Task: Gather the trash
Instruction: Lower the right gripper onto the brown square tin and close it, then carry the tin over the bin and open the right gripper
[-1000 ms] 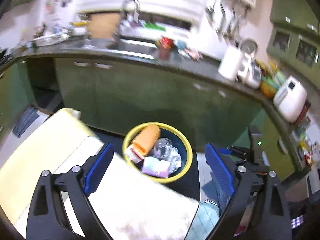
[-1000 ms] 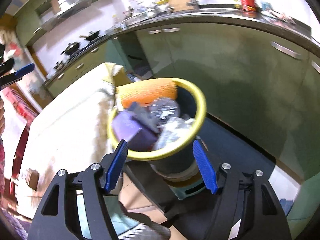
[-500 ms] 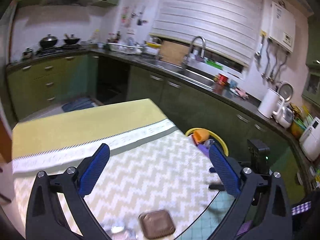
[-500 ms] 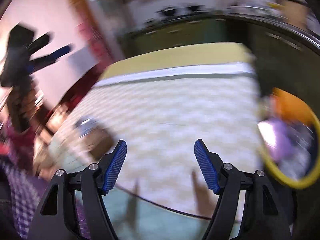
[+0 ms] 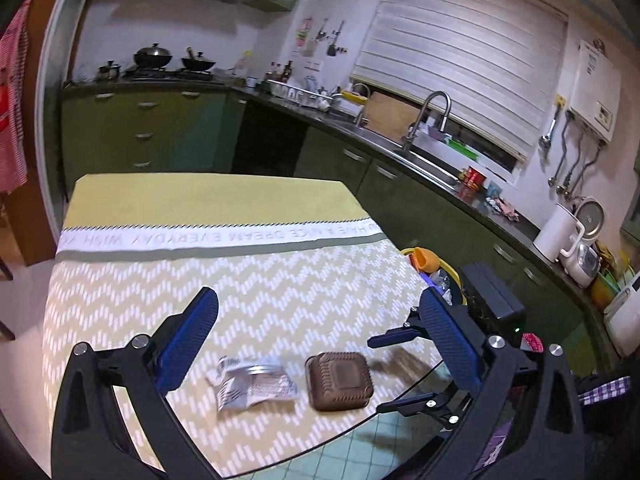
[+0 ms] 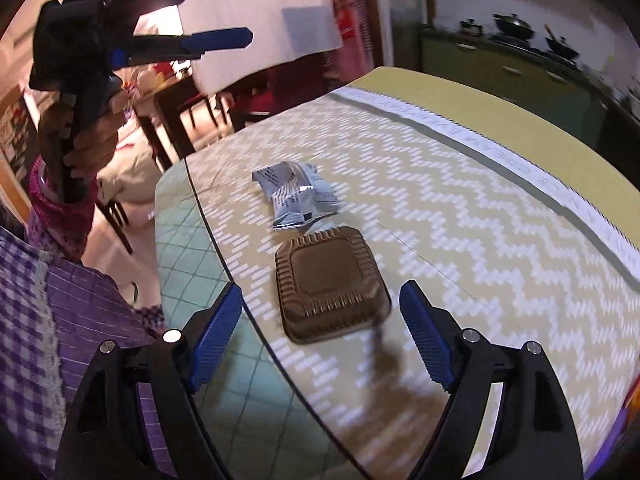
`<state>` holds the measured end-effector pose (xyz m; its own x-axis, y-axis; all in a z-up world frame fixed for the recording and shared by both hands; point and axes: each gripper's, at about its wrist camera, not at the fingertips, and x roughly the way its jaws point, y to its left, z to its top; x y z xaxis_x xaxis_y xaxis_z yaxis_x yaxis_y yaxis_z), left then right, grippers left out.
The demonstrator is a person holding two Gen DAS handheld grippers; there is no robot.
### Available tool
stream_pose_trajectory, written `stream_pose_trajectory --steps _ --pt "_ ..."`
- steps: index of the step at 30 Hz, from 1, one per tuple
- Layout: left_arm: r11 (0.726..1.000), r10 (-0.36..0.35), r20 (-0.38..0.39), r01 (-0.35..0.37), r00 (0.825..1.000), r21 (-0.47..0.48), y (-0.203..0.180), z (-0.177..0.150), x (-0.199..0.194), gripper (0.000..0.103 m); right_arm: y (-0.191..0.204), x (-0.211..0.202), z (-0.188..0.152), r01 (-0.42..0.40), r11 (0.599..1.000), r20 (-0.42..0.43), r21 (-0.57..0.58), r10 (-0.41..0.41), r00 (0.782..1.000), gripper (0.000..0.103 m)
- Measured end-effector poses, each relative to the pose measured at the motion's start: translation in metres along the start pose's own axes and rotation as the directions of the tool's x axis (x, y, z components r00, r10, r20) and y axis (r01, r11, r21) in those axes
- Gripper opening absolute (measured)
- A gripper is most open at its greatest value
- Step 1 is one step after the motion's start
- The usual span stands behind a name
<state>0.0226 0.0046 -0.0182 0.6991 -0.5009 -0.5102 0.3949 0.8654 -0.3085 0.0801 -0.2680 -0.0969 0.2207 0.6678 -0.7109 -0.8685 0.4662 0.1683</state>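
A brown square plastic tray (image 5: pixel 339 381) (image 6: pixel 331 289) lies near the table's front edge. A crumpled silver wrapper (image 5: pixel 252 384) (image 6: pixel 298 194) lies beside it. My right gripper (image 6: pixel 322 300) hovers just short of the tray with its jaws opening, and its pads touch nothing. It also shows side-on as the right gripper (image 5: pixel 400 370) next to the tray. My left gripper (image 5: pixel 318 308) stands open and empty above the wrapper and tray. The yellow-rimmed bin (image 5: pixel 456 280), holding an orange piece and other rubbish, peeks out past the table's far right corner.
The table wears a chevron cloth (image 5: pixel 280 280) with a yellow band at its far end. Green kitchen cabinets and a sink counter (image 5: pixel 420 160) run behind. Dark chairs (image 6: pixel 188 112) stand off the table's left. A hand (image 6: pixel 86 144) holds the left gripper.
Both views swung away from the yellow bin and onto the table. The wrapper and brown tray came into view and grew closer. The right jaws spread wider.
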Motion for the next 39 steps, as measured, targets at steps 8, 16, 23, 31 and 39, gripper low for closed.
stream_pose_trajectory --steps 8,16,23,31,39 --pt "1.0 -0.009 -0.009 0.008 1.0 -0.026 0.009 -0.006 0.001 0.096 0.005 0.021 0.011 0.0 0.999 -0.039 -0.048 -0.002 0.999 0.074" --pt "0.999 -0.023 -0.022 0.022 1.0 -0.045 0.014 -0.007 0.005 0.096 0.0 0.034 0.01 0.023 0.999 -0.077 -0.047 -0.026 0.997 0.062" --pt "0.999 -0.027 -0.034 0.026 0.999 -0.042 0.013 -0.008 0.009 0.096 -0.001 0.026 0.008 0.05 0.999 -0.046 -0.022 -0.051 0.998 0.061" --pt "0.998 -0.042 -0.041 0.04 0.998 -0.04 0.012 -0.009 0.014 0.096 -0.024 -0.038 -0.013 0.17 0.975 0.068 0.145 -0.181 0.981 0.061" --pt "0.998 -0.058 -0.054 0.057 0.997 -0.03 0.003 -0.01 0.023 0.096 -0.095 -0.147 -0.082 0.374 0.766 0.096 0.522 -0.489 0.867 0.062"
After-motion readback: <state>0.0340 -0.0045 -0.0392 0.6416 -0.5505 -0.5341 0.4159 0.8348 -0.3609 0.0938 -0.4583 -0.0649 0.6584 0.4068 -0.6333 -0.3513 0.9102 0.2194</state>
